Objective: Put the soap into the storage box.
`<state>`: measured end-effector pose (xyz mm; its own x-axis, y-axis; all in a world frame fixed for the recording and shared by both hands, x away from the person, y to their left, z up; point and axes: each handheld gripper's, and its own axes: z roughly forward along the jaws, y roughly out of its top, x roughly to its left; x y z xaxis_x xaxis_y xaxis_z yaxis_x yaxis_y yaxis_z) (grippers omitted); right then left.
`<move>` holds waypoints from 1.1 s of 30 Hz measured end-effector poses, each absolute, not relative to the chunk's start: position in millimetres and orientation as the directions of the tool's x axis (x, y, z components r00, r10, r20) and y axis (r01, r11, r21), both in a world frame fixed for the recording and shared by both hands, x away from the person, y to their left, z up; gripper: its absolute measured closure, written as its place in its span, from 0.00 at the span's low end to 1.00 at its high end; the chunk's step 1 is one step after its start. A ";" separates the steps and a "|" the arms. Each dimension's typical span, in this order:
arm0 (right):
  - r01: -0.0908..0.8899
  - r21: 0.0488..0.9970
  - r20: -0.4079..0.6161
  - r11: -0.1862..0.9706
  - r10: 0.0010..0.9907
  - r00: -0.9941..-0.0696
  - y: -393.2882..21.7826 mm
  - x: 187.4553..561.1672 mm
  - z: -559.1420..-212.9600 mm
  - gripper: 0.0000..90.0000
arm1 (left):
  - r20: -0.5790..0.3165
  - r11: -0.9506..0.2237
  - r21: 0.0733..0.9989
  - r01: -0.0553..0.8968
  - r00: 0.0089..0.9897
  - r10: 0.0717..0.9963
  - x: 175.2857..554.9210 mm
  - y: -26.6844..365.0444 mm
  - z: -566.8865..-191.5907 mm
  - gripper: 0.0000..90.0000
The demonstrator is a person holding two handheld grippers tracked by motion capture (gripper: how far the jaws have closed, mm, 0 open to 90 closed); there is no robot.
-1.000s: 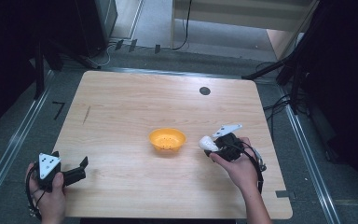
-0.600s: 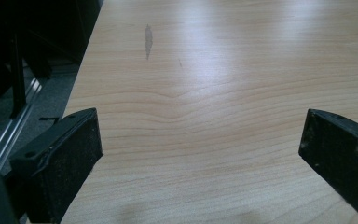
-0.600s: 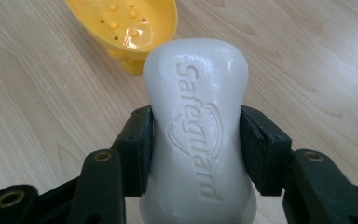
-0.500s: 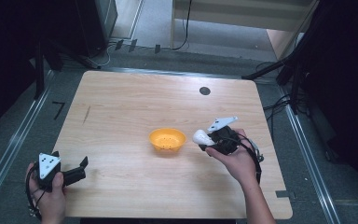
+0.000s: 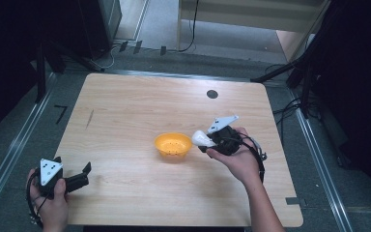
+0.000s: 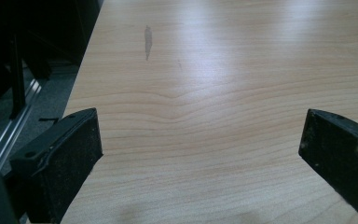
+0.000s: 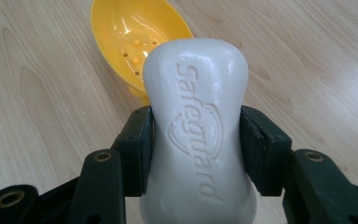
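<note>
A white bar of soap point(image 7: 196, 126) with a raised brand name is clamped at its waist between the jaws of my right gripper point(image 7: 196, 149). In the high view that right gripper point(image 5: 207, 143) hovers just right of a yellow soap dish point(image 5: 173, 144) at the table's middle, the bar of soap point(image 5: 200, 138) pointing toward it. The yellow soap dish point(image 7: 130, 37) has small drain holes and nothing in it. My left gripper point(image 5: 82, 175) rests near the table's front left corner, its jaws wide apart over bare wood point(image 6: 205, 135).
A light wooden table point(image 5: 140, 106) with a small dark round mark point(image 5: 212, 94) near its far edge and a thin dark streak point(image 5: 90, 118) at the left. Metal rails and cables lie on the floor around it.
My right gripper has risen and moved left with the soap, closer to the yellow dish. The left gripper has stayed put.
</note>
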<state>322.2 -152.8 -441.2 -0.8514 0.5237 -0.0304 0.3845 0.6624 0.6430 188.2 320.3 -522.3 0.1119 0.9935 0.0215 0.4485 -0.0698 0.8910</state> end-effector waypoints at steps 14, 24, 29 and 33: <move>0.308 0.639 -0.042 0.705 0.431 -0.901 -125.9 331.3 -441.7 0.55 | 0.020 -0.068 0.891 0.448 0.111 0.994 188.4 320.3 -522.4 0.00; 0.242 0.634 -0.057 0.735 0.357 -0.932 -108.6 341.0 -444.2 0.55 | 0.019 -0.067 0.891 0.449 0.110 0.994 188.5 320.3 -522.4 0.00; 0.211 0.619 -0.062 0.757 0.315 -0.947 -99.7 347.3 -444.8 0.55 | 0.021 -0.068 0.891 0.450 0.108 0.994 188.6 320.2 -522.4 0.00; 0.190 0.613 -0.061 0.767 0.286 -0.956 -93.9 352.6 -445.6 0.55 | 0.021 -0.067 0.892 0.448 0.107 0.994 188.6 320.1 -522.5 0.00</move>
<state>352.6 -93.9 -445.6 -0.9563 0.2858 -0.0614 0.1897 0.7667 0.6133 188.6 320.1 -522.5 0.1071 0.9940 0.0210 0.4479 -0.0671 0.8916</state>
